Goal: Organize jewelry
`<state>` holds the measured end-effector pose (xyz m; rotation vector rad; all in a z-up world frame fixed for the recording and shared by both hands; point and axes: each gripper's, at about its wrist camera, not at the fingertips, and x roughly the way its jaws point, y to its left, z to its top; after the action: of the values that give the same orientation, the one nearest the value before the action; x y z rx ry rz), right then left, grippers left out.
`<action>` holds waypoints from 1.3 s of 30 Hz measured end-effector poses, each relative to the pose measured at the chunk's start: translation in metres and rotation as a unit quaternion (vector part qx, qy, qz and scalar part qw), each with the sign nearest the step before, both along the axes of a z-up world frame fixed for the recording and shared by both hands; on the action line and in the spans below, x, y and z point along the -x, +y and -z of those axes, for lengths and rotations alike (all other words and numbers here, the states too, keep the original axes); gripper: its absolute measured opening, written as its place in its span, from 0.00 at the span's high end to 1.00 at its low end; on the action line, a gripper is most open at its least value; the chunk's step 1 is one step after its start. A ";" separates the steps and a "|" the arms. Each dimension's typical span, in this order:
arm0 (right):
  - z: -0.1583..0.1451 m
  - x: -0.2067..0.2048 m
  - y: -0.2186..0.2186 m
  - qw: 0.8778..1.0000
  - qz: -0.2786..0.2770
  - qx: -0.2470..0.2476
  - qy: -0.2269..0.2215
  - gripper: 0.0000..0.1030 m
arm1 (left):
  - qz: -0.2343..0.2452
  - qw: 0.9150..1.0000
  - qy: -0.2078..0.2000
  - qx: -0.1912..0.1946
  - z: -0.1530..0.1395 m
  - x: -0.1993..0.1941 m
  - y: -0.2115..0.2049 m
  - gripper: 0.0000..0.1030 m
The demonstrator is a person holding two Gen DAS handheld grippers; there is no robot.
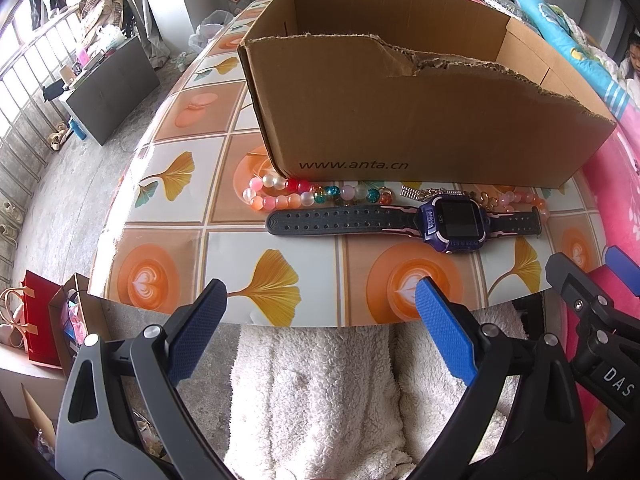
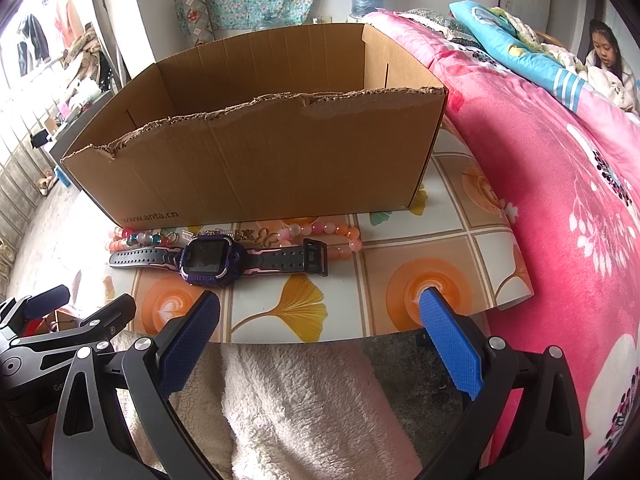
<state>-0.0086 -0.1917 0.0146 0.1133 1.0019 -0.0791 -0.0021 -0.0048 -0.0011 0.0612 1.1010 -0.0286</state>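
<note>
**Anta box, one watch, beads along its front wall**

The cardboard box (image 1: 420, 120) reads "www.anta.cn". Both the left gripper (image 1: 320, 336) and right gripper (image 2: 320, 340) gape wide, holding nothing, over the table's (image 2: 460, 248) near edge. One purple watch (image 1: 452, 222) lies beside the bead bracelets (image 1: 316, 194), against the box.

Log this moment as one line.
left tool open | right tool open | watch, bead bracelets on table | box behind
</note>
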 end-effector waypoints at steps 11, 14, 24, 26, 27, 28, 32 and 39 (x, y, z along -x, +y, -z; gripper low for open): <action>0.000 0.000 0.000 1.000 0.000 0.000 -0.001 0.05 | 0.000 1.000 0.000 0.000 0.000 0.000 0.000 0.11; 0.000 0.000 0.000 1.000 0.001 0.000 -0.001 0.05 | 0.000 1.000 0.000 0.000 0.000 0.000 0.000 0.11; -0.001 0.000 -0.001 1.000 0.001 -0.001 -0.002 0.05 | -0.001 1.000 -0.001 0.001 -0.001 0.000 0.000 0.11; -0.001 0.000 -0.001 1.000 0.000 0.000 -0.002 0.05 | -0.001 1.000 -0.001 0.000 -0.001 0.001 0.000 0.11; -0.001 0.000 -0.001 1.000 0.000 0.000 -0.002 0.05 | -0.001 1.000 -0.001 0.000 -0.001 0.000 0.000 0.11; -0.001 0.000 -0.001 1.000 0.000 -0.001 -0.002 0.05 | -0.001 1.000 -0.001 0.000 -0.001 0.001 0.000 0.11; -0.002 0.000 0.000 1.000 0.001 0.000 -0.004 0.05 | -0.002 1.000 -0.002 0.000 0.000 0.001 0.000 0.11; -0.005 -0.001 -0.001 1.000 -0.002 -0.007 -0.020 0.05 | 0.000 1.000 -0.022 -0.012 -0.004 -0.001 0.011 0.11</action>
<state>-0.0079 -0.1930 0.0201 0.1251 0.9629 -0.0666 -0.0015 0.0057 0.0028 0.0834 1.0567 -0.0141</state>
